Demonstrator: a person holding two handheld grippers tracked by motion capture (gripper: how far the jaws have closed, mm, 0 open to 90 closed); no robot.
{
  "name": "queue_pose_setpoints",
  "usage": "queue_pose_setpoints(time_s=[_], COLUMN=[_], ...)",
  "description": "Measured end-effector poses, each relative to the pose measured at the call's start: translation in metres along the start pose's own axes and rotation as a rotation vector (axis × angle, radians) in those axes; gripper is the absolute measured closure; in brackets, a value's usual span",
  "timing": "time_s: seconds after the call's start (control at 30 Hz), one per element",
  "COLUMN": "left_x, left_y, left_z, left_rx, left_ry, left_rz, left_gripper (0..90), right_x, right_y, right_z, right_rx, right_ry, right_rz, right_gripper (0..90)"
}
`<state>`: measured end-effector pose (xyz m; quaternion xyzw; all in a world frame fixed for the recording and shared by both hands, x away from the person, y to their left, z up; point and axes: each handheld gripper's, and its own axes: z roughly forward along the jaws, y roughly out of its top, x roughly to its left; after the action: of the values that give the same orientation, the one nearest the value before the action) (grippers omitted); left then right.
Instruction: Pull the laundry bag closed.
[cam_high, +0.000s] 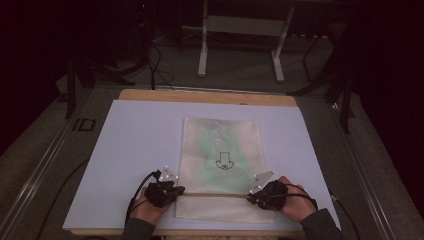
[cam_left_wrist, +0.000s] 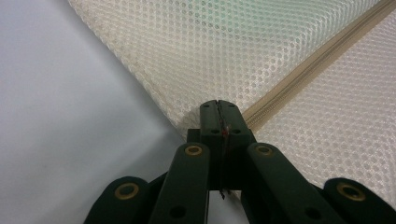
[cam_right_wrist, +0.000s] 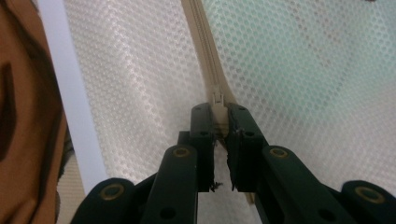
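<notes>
— Bag's direction? 
— Mesh bag (cam_high: 220, 150) lies lengthwise away from the person, mid-desk (cam_high: 135, 150); cream netting, greenish contents, zipper (cam_high: 215, 195) crosswise.
— Tongs?
— Left tongs (cam_left_wrist: 218, 116) pinch the bag's edge; right tongs (cam_right_wrist: 219, 116) pinch the zipper pull (cam_right_wrist: 218, 100).

1. The left gripper (cam_high: 176, 190) lay low at the near left, jaws pressed together.
2. The right gripper (cam_high: 251, 196) sat at the near right, jaws clamped.
3. Both forearms entered from below.

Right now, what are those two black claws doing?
Left gripper: jaws shut on the mesh bag edge.
Right gripper: jaws shut on the zipper pull.
</notes>
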<state>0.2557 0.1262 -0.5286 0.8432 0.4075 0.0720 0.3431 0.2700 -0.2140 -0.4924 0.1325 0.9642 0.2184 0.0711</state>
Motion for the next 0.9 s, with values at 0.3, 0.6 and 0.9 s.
queue_pose_setpoints(time_s=[0.3, 0.6, 0.9], left_x=[0.0, 0.0, 0.0], left_y=[0.0, 0.0, 0.0], left_z=[0.0, 0.0, 0.0], left_rx=[0.0, 0.0, 0.001], left_ry=[0.0, 0.0, 0.0], left_rz=[0.0, 0.001, 0.002], left_gripper=[89.5, 89.5, 89.5], right_x=[-0.002, -0.004, -0.006], right_y=[-0.008, -0.015, -0.021], right_z=[-0.006, -0.009, -0.012], right_rx=[0.0, -0.01, -0.01], right_ry=[-0.011, -0.011, -0.014], right_rz=[0.019, 0.033, 0.045], right_gripper=[82.3, 82.3, 82.3])
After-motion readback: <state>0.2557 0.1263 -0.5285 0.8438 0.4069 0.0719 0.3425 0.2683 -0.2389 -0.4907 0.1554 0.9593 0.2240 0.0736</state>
